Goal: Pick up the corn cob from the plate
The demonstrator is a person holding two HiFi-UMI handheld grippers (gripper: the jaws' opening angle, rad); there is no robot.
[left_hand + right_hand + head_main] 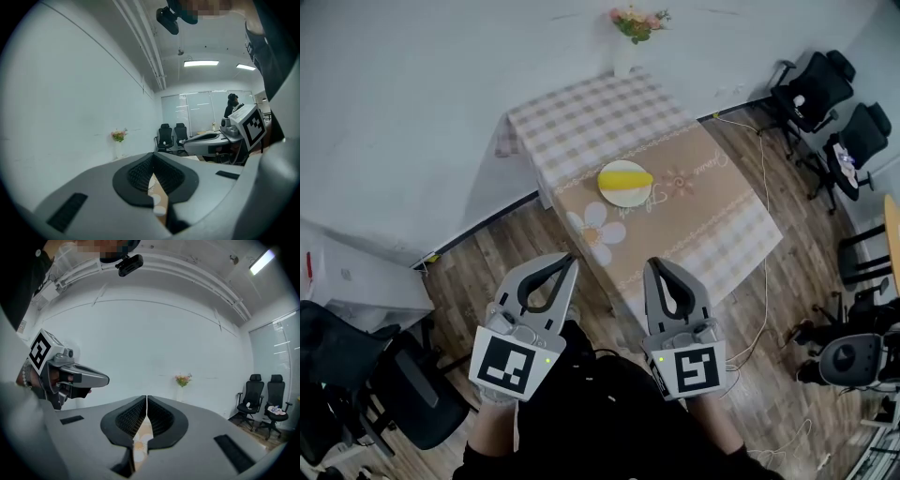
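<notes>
On the plate [622,198], near the middle of the counter [712,225] in the head view, lies the corn cob [626,176], its long axis running left to right across the line of approach, with one end just over the plate's right edge. Both tongs sit on the near side of the plate, well apart from it and barely past the counter's near corner. The left tongs [573,260] are off to the plate's left, and the right tongs [652,265] are slightly to its right. Both point toward the plate. The two look about equally far from the cob, though I judge the right pair more nearly in line with it. Either pair would meet the cob side-on, which suits a grip across its width. In the left gripper view the tongs are clenched tip to tip with nothing between them. Only a sliver of flowered cloth shows through the gap behind the tips, and neither plate nor cob can be seen. In the right gripper view those tongs are likewise clenched and empty, the same cloth showing in the slit. The flowers [183,379] stand against the wall beyond the plate's far side, and again no cob is in sight.
</notes>
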